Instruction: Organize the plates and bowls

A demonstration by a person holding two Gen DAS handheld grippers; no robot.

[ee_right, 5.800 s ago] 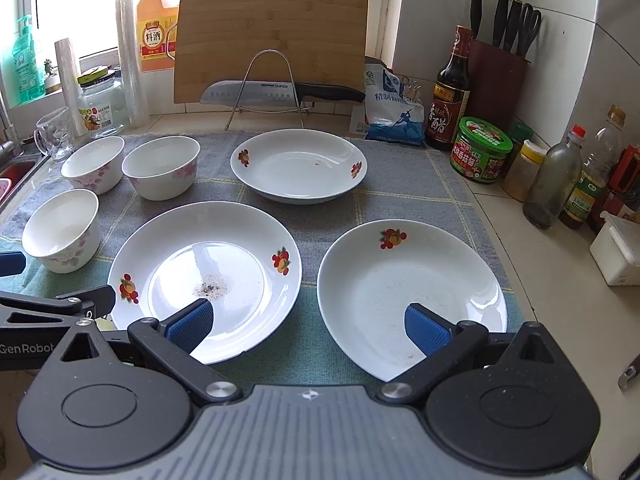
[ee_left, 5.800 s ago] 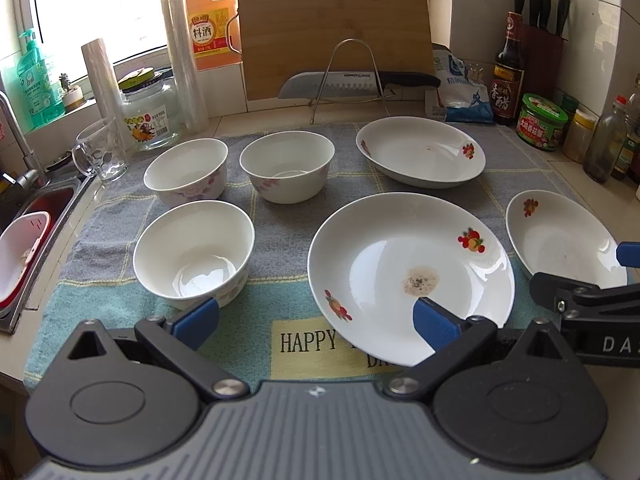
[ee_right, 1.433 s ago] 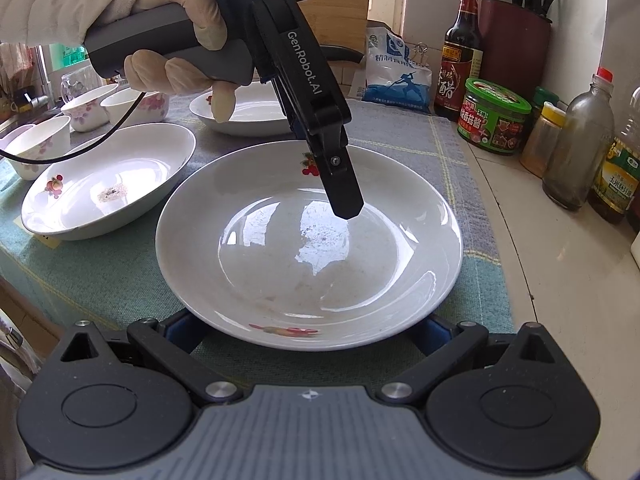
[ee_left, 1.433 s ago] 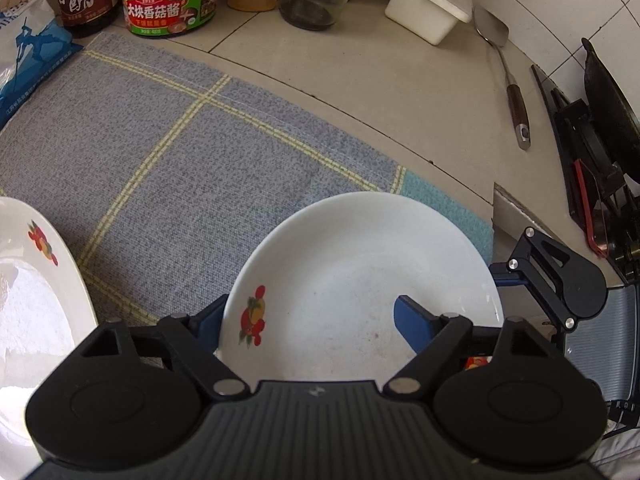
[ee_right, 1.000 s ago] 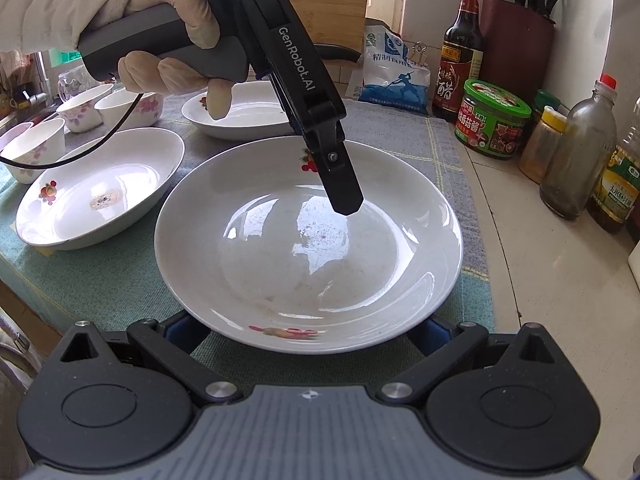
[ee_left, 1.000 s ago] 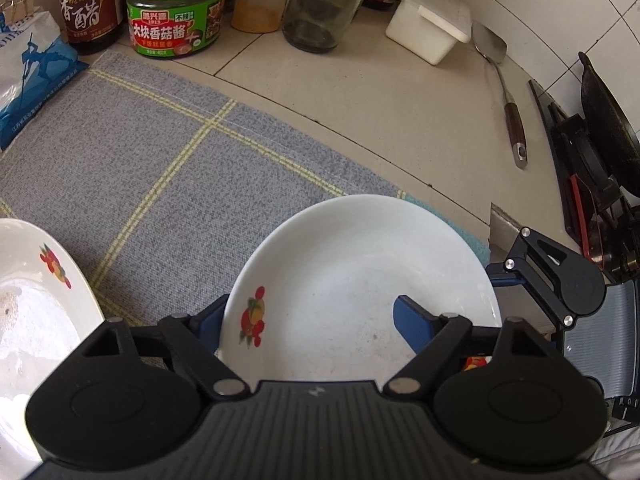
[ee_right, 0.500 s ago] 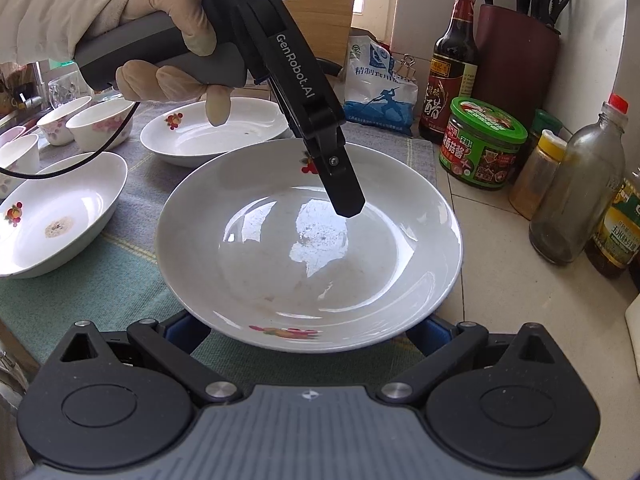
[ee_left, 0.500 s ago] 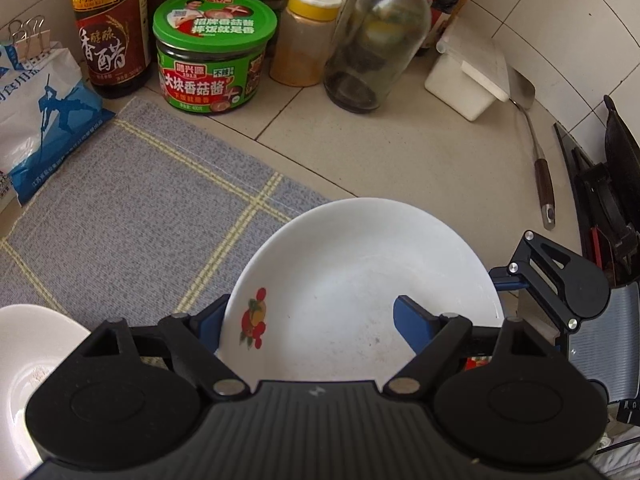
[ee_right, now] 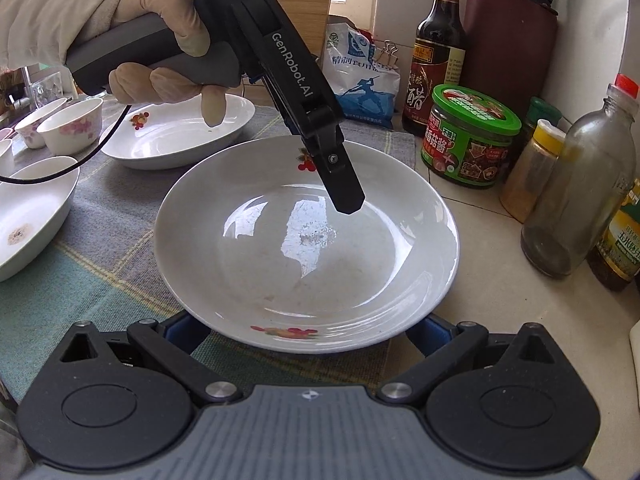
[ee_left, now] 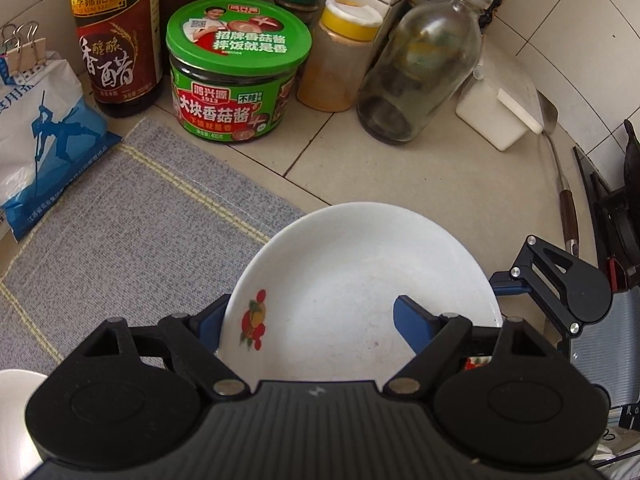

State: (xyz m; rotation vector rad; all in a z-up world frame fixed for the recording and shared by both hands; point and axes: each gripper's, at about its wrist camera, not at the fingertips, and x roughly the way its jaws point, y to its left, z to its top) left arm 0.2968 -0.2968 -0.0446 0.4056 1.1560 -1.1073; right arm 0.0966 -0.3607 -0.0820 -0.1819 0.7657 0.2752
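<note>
A white plate with fruit prints (ee_right: 304, 248) is held in the air above the mat's right end; it also shows in the left wrist view (ee_left: 360, 288). My left gripper (ee_left: 308, 320) grips its far rim, one finger (ee_right: 340, 184) inside the plate and one under it. My right gripper (ee_right: 304, 332) is wide open with the plate's near rim between its blue pads, which sit under the rim. A second fruit plate (ee_right: 180, 132) lies behind on the mat, a third plate (ee_right: 28, 208) at the left, and small bowls (ee_right: 68, 124) at far left.
Along the right wall stand a green-lidded sauce jar (ee_right: 472, 136), a vinegar bottle (ee_right: 436, 48), a yellow-capped jar (ee_right: 532, 168), a glass bottle (ee_right: 580, 176) and a knife block (ee_right: 508, 40). A salt bag (ee_right: 360, 76) lies behind. A white box (ee_left: 496, 112) and a spatula (ee_left: 564, 196) lie on the counter.
Both grippers have carried the plate up and to the right, toward the jars. The grey mat and the other plates have slid left in view.
</note>
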